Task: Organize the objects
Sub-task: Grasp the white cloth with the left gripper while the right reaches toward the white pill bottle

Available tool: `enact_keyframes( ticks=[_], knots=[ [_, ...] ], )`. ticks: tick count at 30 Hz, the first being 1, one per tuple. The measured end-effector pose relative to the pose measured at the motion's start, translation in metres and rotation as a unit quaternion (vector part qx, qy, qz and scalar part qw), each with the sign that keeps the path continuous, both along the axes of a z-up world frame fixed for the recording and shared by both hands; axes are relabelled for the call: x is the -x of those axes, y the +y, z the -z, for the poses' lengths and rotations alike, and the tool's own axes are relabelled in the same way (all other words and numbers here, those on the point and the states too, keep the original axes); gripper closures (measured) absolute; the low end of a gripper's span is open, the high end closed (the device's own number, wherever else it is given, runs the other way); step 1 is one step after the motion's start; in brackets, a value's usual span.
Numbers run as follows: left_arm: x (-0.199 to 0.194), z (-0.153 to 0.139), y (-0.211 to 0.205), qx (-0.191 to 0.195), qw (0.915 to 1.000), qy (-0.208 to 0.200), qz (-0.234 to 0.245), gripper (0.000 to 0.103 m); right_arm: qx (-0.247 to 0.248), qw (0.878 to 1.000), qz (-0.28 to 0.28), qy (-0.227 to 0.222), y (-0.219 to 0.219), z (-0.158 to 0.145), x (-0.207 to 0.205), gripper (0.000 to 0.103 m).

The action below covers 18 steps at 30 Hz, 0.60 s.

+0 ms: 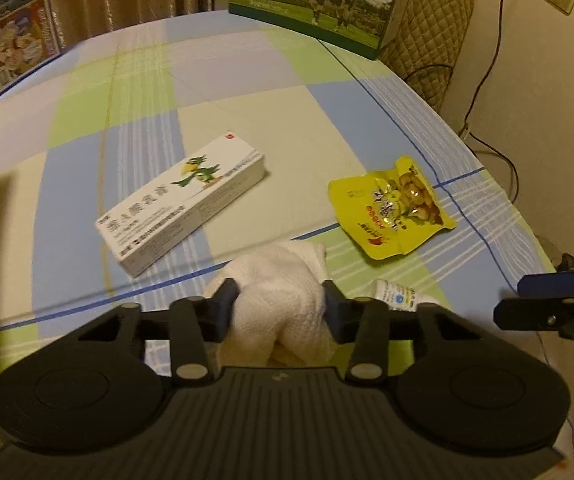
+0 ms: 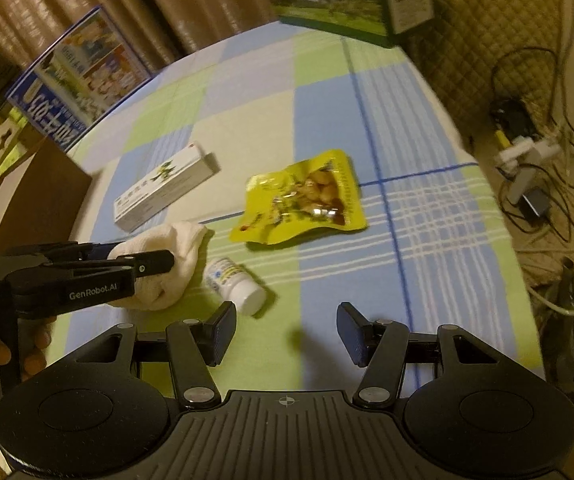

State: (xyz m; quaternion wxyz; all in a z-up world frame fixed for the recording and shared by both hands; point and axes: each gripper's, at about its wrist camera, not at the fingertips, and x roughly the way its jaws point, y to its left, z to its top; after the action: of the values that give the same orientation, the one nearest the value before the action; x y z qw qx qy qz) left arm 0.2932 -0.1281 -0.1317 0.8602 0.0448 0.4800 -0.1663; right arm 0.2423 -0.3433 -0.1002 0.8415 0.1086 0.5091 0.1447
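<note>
- White towel sat clamped between my left gripper fingers, low centre of frame.
- My right gripper hung spread apart, the white bottle just above its left finger.

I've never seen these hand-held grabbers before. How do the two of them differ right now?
The left gripper has its fingers shut on the white towel, squeezing it from both sides; the right gripper is open and holds nothing. The left sits over the towel, while the right hangs above bare checked cloth near the white bottle. Both have dark blue pads.
</note>
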Motion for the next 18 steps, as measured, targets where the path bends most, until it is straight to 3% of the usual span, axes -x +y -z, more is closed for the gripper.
enact_keyframes(
  ticks=[5,18],
  knots=[
    [0.013,-0.001,0.019,-0.019,0.9995,-0.007,-0.022,0.068,0.008,0.999,-0.039,-0.013,0.02,0.005,-0.008,0.05],
    [0.048,-0.008,0.095,-0.018,0.9916,0.02,-0.127,0.068,0.072,0.984,-0.15,-0.058,0.068,0.03,-0.027,0.05]
  ],
)
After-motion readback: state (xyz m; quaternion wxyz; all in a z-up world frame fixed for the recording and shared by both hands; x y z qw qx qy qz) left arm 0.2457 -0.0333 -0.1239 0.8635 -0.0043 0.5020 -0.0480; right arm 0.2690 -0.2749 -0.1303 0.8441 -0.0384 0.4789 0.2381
